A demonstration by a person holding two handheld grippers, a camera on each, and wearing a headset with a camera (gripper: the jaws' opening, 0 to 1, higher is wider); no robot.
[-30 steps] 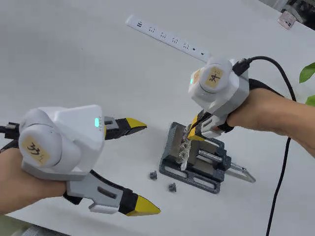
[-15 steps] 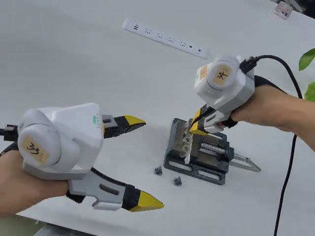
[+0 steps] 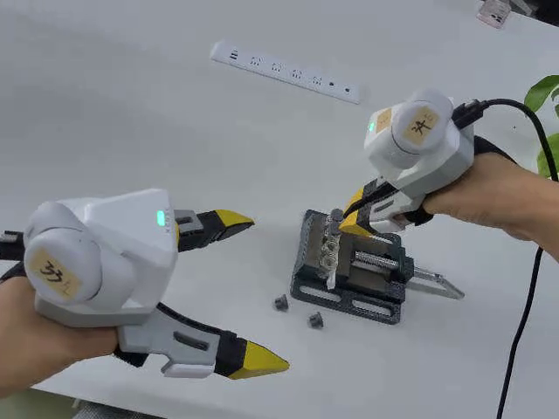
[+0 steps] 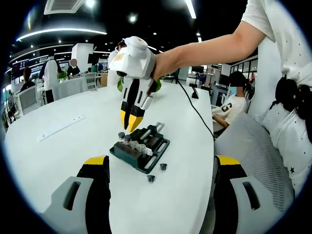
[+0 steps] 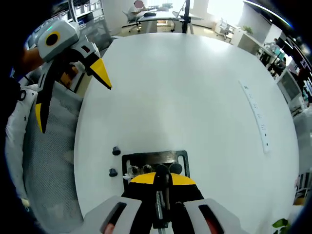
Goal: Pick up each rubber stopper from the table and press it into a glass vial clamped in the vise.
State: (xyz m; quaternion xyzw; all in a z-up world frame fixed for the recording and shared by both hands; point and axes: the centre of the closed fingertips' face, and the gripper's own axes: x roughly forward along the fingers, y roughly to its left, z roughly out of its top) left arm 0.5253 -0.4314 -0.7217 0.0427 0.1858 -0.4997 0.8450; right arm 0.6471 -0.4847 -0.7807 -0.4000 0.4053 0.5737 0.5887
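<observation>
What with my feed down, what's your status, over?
Left hand-held gripper open, clear of vise. Right hand-held gripper shut, just above vials. One stopper atop vials; two stoppers on table. Nothing in the way.

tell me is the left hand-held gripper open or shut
Open: the left hand-held gripper has its yellow-tipped jaws spread wide apart, gripping nothing.

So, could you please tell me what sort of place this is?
Probably an open-plan office or lab: a large white table carrying a power strip and a small vise, with ceiling strip lights, another desk and a monitor behind.
</observation>
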